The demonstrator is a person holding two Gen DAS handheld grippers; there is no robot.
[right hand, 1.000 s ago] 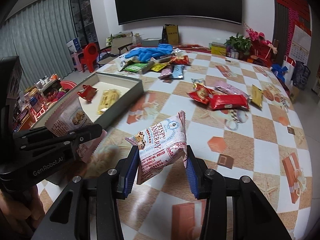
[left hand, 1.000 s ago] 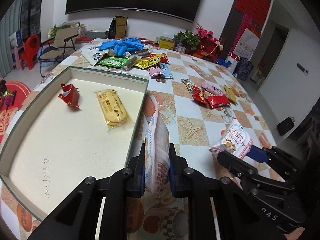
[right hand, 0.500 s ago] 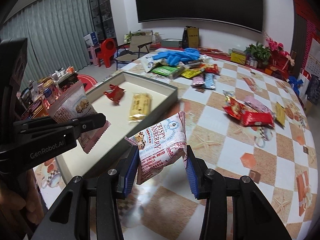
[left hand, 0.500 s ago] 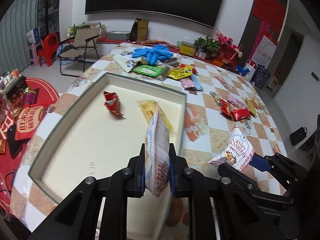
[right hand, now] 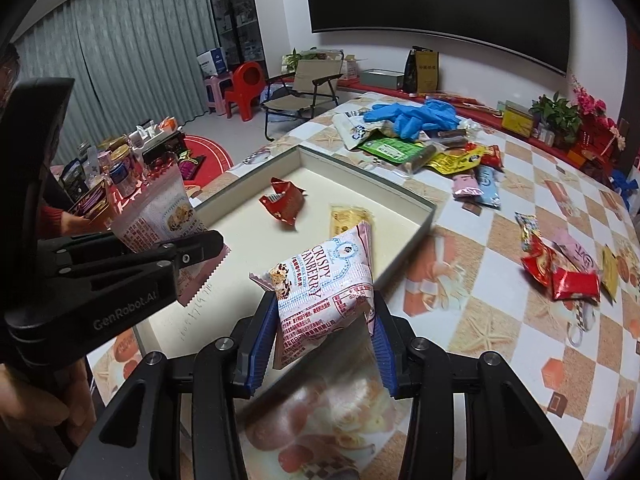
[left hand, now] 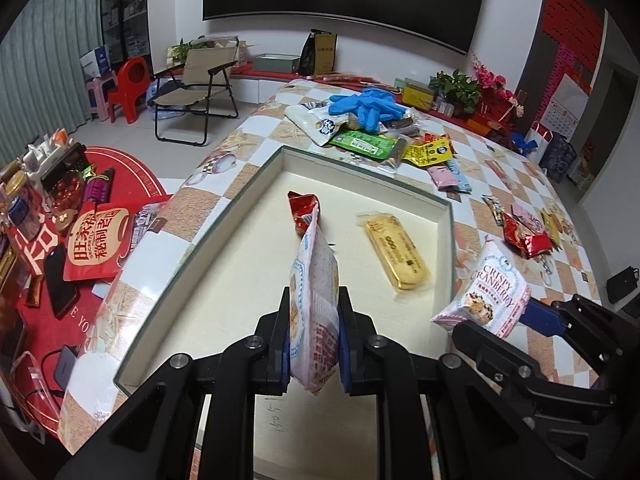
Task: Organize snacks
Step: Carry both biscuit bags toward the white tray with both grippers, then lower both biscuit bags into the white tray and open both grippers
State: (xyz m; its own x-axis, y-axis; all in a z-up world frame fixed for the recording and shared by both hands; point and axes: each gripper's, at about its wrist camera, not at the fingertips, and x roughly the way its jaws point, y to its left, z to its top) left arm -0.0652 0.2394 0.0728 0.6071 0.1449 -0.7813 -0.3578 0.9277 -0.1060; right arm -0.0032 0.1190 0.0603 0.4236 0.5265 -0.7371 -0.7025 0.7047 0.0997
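Snack packs are handling light, puffy and crushable: left gripper (left hand: 314, 344) is pinching one pack (left hand: 316, 304) edge-on over the tray (left hand: 224, 236), right gripper (right hand: 324, 344) is clamping a second pack (right hand: 324, 292) across its width at the tray's near edge

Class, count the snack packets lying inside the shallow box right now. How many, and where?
2: a red packet near the far left of the box, a yellow packet to its right. Held packets may hide more.

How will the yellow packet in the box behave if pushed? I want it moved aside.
The yellow packet lies flat in the box, so it probably slides, not rolls. Its glossy wrapper looks slippery, likely light.
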